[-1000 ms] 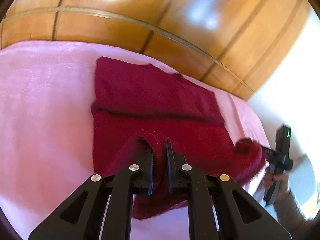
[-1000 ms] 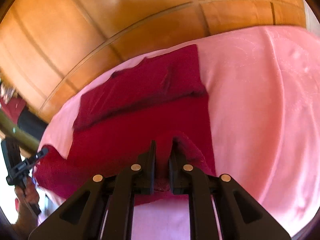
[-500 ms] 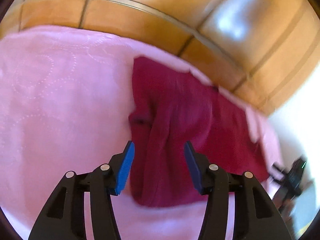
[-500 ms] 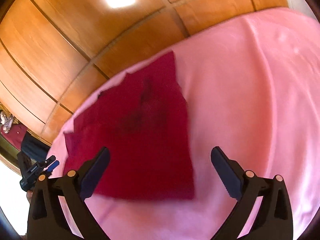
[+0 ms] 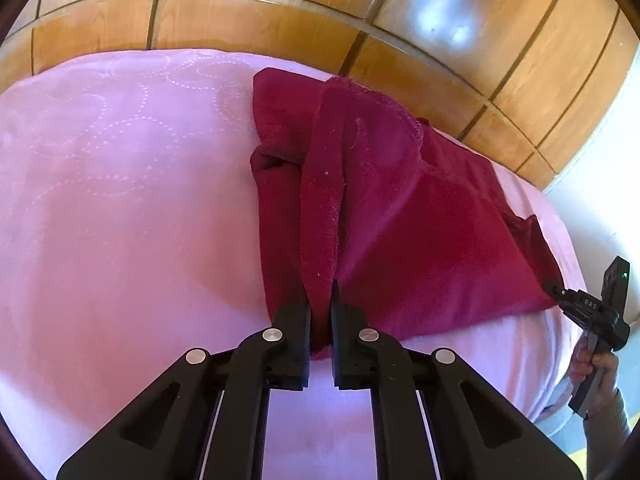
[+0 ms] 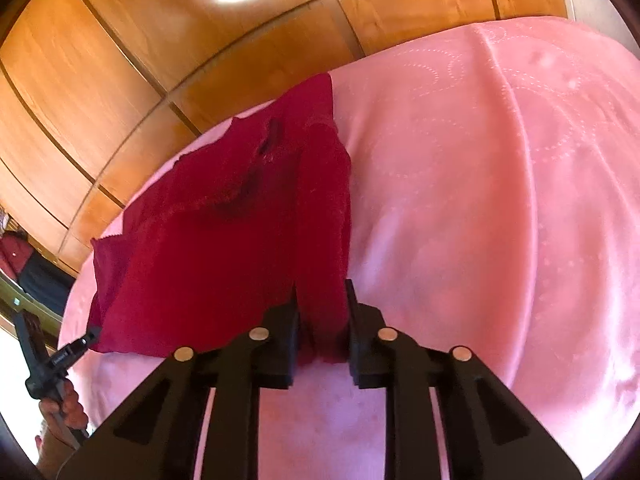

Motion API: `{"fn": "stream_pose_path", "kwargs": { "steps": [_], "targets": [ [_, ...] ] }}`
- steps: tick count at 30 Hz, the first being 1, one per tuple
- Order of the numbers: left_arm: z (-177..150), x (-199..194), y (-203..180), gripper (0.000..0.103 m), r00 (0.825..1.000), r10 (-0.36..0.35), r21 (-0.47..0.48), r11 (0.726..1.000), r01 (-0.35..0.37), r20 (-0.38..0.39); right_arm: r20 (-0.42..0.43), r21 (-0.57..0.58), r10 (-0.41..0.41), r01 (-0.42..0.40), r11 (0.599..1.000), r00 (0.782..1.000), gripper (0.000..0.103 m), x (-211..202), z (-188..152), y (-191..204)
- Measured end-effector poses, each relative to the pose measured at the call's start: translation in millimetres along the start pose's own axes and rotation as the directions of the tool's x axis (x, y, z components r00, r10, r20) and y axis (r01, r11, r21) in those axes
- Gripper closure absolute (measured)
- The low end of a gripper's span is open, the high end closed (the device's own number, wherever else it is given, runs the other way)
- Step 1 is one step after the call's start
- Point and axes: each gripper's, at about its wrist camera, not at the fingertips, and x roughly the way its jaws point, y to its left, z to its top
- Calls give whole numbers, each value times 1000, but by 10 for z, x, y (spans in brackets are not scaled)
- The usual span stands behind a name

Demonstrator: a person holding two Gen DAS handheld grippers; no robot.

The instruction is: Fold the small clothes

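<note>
two claws pinch the near edge of one dark red garment (image 5: 400,208) — the left claw (image 5: 320,300) clamped on a raised fold at one corner, the right claw (image 6: 322,300) closing on bunched cloth at the other. the garment lies on a pink bedspread (image 5: 120,200) before wooden panels (image 5: 440,20).

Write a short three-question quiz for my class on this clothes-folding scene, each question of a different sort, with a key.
1. True or false: the red garment lies on a green sheet.
2. Multiple choice: what is between the fingers of the left claw? A) bare sheet B) a fold of the garment C) nothing
3. Fill in: behind the pink sheet stands a wall of ____ panels.

Key: 1 false, the sheet is pink. 2 B; the right claw also has garment between its fingers as its jaws close. 3 wooden.
</note>
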Motion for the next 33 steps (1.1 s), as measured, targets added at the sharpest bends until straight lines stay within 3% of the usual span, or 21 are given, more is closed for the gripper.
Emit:
{"fn": "stream_pose_path", "kwargs": {
  "steps": [6, 12, 14, 15, 17, 18, 20, 24, 25, 27, 32, 33],
  "targets": [
    [-369, -287, 30, 97, 997, -69, -19, 997, 69, -39, -18, -23, 7, -8, 1000, 1000, 88, -299, -213, -3],
    [-819, -597, -15, 97, 992, -93, -4, 996, 93, -86, -109, -79, -15, 7, 997, 994, 88, -542, -531, -87],
    [-811, -634, -12, 96, 990, -113, -10, 994, 113, -84, -126, -74, -28, 19, 997, 992, 88, -555, -572, -144],
    [-775, -673, 5, 94, 993, -105, -19, 994, 104, -62, -122, -70, -29, 20, 997, 992, 83, -558, -556, -151],
    [-646, -728, 87, 87, 992, -126, -61, 990, 125, -11, -103, -41, -41, 37, 998, 994, 56, -562, -467, -189],
    [-584, -734, 118, 86, 992, -123, -70, 990, 123, 7, -81, -38, -58, 55, 998, 995, 36, -594, -432, -209],
    [-429, -684, 129, 86, 997, -78, -57, 995, 79, 27, -57, -46, -55, 53, 998, 997, 35, -615, -348, -196],
    [-140, -491, 50, 86, 997, -55, 5, 998, 55, 45, -20, -87, -68, 66, 994, 997, 35, -545, -145, -85],
    [-52, -395, 27, 84, 998, -56, 21, 998, 55, 36, -13, -91, -71, 69, 993, 997, 35, -498, -101, -55],
    [43, -259, 39, 65, 998, -55, 23, 998, 54, 25, -1, -95, -78, 78, 992, 997, 35, -424, 17, -66],
    [236, 22, 43, 65, 996, -87, 16, 996, 87, -2, 2, -85, -94, 94, 992, 996, 35, -165, 260, -114],
    [261, 48, 25, 70, 995, -95, 20, 995, 95, -5, -3, -86, -90, 90, 992, 996, 38, -96, 298, -100]
  ]
}}
